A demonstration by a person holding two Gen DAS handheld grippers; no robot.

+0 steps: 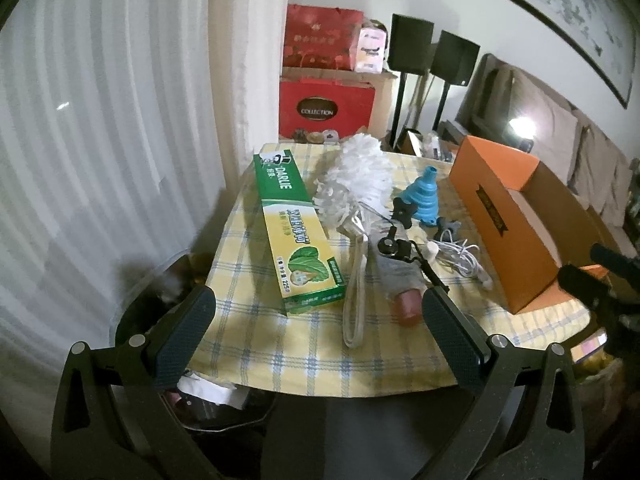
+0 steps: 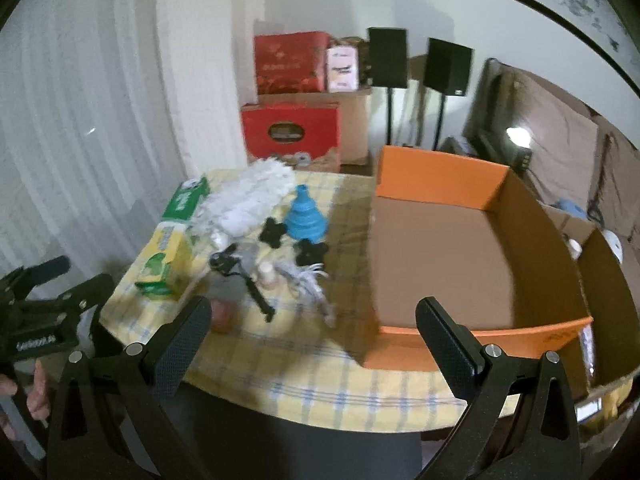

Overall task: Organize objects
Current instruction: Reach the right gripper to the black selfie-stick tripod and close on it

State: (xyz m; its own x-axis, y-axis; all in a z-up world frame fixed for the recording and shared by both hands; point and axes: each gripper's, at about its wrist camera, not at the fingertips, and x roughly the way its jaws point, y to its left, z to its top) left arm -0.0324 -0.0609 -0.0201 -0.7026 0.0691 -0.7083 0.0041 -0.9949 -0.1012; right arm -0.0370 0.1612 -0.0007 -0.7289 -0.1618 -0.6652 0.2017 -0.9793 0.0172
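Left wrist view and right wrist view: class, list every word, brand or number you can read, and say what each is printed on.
"DARLIE": green end of the long toothpaste box.
"225": near end of the same box, beside Chinese print I cannot read.
"COLLECTION": oval label on the red box behind the table.
Black label on the orange box: too skewed to read.
Red gift bag and pink carton: print too blurred.
Right wrist view: nothing legible.

Reddish item half behind sock

Both the left gripper and right gripper are matte black, with two broad fingers faced in cross-hatched dark rubber pads, hinged on triangular cut-out arms by round silver screws.
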